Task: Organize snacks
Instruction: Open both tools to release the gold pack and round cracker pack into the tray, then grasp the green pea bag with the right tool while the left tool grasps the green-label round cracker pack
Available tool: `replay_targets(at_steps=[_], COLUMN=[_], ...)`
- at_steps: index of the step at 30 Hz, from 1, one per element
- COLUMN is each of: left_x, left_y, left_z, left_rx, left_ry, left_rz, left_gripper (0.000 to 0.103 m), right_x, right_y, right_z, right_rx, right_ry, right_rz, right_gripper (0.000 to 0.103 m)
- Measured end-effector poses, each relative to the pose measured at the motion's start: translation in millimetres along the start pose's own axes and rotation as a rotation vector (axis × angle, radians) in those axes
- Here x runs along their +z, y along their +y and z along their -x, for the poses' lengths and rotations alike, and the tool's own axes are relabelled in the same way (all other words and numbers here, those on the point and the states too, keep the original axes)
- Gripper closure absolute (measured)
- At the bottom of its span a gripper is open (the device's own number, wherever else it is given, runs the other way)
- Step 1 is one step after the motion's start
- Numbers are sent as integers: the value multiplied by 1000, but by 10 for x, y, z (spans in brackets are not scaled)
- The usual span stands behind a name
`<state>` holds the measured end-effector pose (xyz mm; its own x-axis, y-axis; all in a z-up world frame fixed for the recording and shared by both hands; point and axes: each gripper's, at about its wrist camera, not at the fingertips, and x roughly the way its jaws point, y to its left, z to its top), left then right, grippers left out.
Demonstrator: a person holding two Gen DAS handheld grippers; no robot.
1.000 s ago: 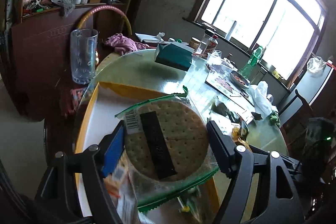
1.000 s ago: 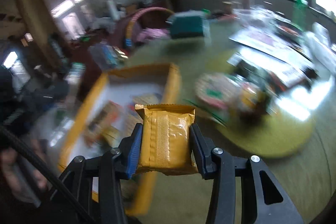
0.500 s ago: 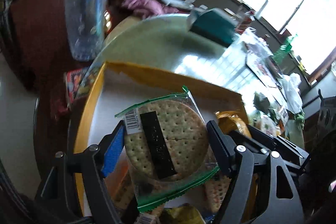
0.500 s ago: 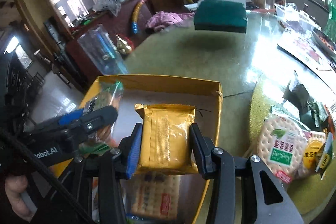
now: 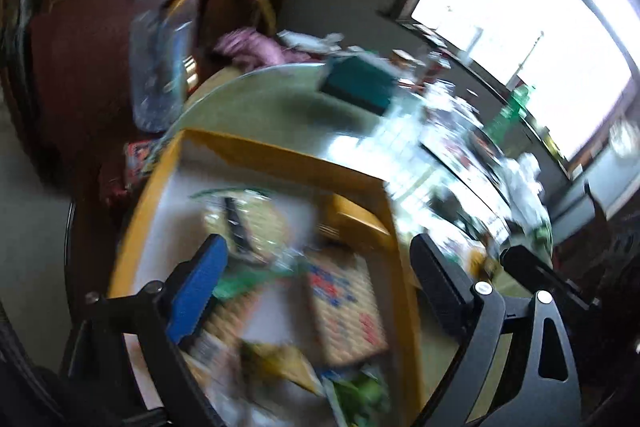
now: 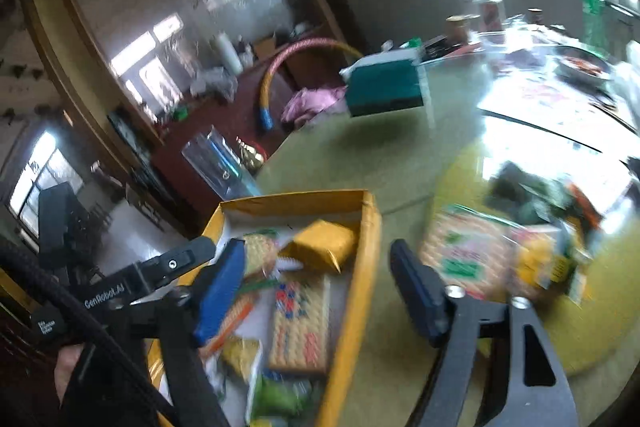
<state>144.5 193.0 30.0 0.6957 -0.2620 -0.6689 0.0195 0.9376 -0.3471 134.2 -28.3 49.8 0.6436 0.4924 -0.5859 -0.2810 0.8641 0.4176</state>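
my left gripper and right gripper both gape wide, holding nothing. several snacks lie in the yellow box; more packets, blurred, probably wait on the table.

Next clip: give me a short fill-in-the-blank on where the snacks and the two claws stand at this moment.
1. The gold foil snack packet lies inside the yellow cardboard ____.
2. Both the left claw and the right claw are ____, holding nothing.
3. The round cracker pack with the green label lies ____ the box, on the table.

Missing words: box; open; outside
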Motion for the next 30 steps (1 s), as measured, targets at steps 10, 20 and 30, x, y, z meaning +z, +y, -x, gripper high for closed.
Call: replay_targets(at_steps=[10,20,30], left_x=[-527,-597,-537], left_y=[-1087,-1334,-1168], left_z=[42,-121,-161], left_rx=[-140,-132,-117], left_ry=[37,84,84], left_rz=[-108,-175,-158], left_gripper=[11,11,11], right_x=[-396,-166,99], right_y=[-1082,-1420,-1506], right_z=[938,592,-99], right_rx=[-69,-86,-122], right_ry=[-28,56,151], right_rz=[-116,-104,20], right_gripper=[22,27,29])
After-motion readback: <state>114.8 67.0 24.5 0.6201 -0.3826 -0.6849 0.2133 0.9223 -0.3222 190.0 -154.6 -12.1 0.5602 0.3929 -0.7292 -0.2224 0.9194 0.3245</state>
